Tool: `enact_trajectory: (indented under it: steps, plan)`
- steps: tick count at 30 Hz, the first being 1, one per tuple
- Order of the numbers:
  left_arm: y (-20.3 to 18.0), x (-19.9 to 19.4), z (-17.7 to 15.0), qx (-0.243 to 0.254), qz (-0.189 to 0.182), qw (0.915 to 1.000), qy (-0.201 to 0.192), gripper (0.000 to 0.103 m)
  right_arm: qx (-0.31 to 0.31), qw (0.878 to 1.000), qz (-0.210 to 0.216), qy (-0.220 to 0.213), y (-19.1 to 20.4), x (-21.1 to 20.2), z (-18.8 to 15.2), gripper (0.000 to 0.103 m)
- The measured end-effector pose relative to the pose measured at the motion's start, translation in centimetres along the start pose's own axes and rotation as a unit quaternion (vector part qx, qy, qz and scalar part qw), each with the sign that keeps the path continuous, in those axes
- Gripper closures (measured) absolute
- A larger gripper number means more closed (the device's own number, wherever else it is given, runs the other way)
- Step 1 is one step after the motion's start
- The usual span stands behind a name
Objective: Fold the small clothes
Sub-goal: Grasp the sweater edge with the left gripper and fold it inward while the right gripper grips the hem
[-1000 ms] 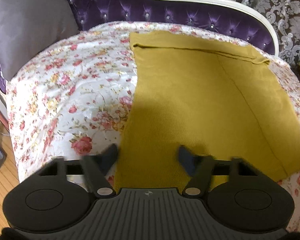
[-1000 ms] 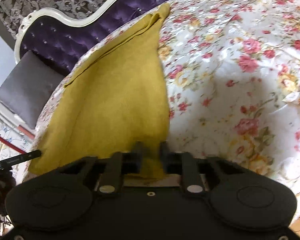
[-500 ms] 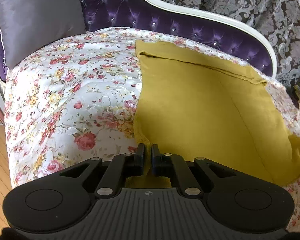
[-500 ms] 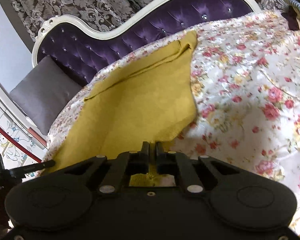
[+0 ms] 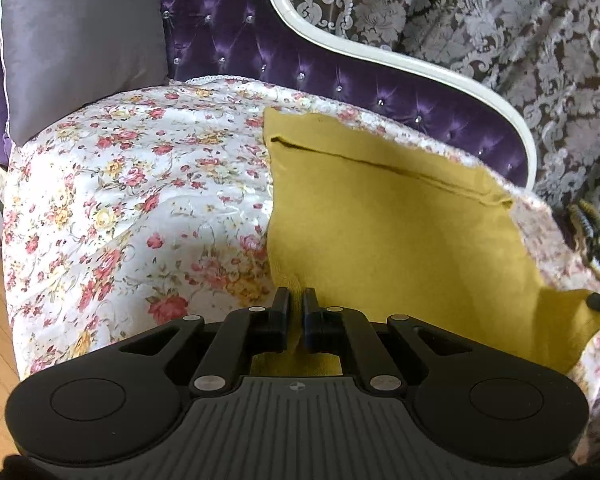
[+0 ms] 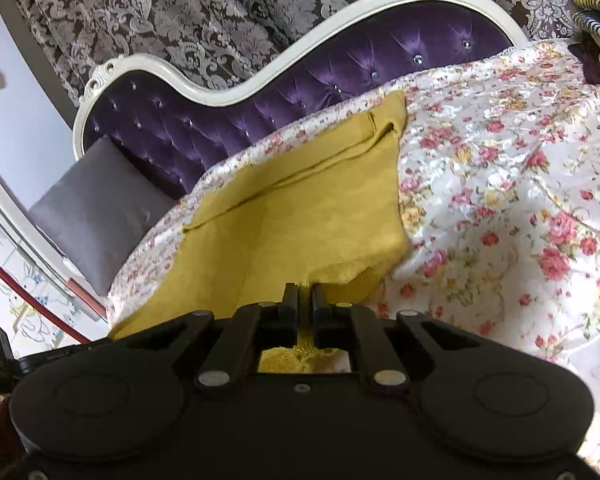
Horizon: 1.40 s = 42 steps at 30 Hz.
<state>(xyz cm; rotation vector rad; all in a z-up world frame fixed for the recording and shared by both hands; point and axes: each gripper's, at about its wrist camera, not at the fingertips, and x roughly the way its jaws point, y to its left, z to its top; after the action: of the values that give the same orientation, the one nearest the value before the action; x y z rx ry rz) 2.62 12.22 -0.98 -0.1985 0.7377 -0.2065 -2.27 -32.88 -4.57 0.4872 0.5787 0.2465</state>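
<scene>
Mustard garment (image 5: 388, 232) on floral bedspread (image 5: 132, 200)

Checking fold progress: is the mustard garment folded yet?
Not yet: the mustard garment lies mostly spread on the floral cover, only its near corners pinched up.

My left gripper (image 5: 296, 300) is matte black, with two slim fingers (image 5: 281, 300) on paired linkage bars pinned by silver rivets. Either side of the rivets sits a rounded pod with a pressed circle; between the pods runs a ribbed grey plate bearing a small round emblem. My right gripper (image 6: 305, 295) has the same form, but its middle plate is smooth black with a screw.
</scene>
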Motion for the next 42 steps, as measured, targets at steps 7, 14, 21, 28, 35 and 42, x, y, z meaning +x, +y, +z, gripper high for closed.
enact_trajectory:
  steps: [7,14,21,28,35,42]
  plan:
    - [0.3,0.4,0.8,-0.018,-0.004,0.9998,-0.006,0.097,0.022,0.999,0.015,-0.019,-0.5,0.4,1.2,0.089]
    - [1.2,1.6,2.3,-0.050,-0.011,0.9986,-0.007,0.097,0.042,0.998,0.014,-0.035,-1.7,1.6,3.0,0.093]
    - [2.0,4.1,4.2,-0.080,-0.014,0.9967,0.000,0.097,0.004,1.000,-0.027,-0.009,-2.3,4.4,5.7,0.084]
    - [2.0,4.1,3.3,-0.077,-0.010,0.9969,0.012,0.097,-0.002,0.996,-0.073,0.053,-2.9,3.4,2.0,0.046]
    - [2.1,3.4,2.6,-0.074,-0.009,0.9970,0.020,0.097,0.021,0.996,-0.044,0.081,-3.0,2.5,-1.3,0.046]
    - [3.0,3.4,4.3,-0.128,-0.059,0.9895,0.031,0.097,0.061,0.996,0.044,0.056,-2.2,3.5,1.7,0.093]
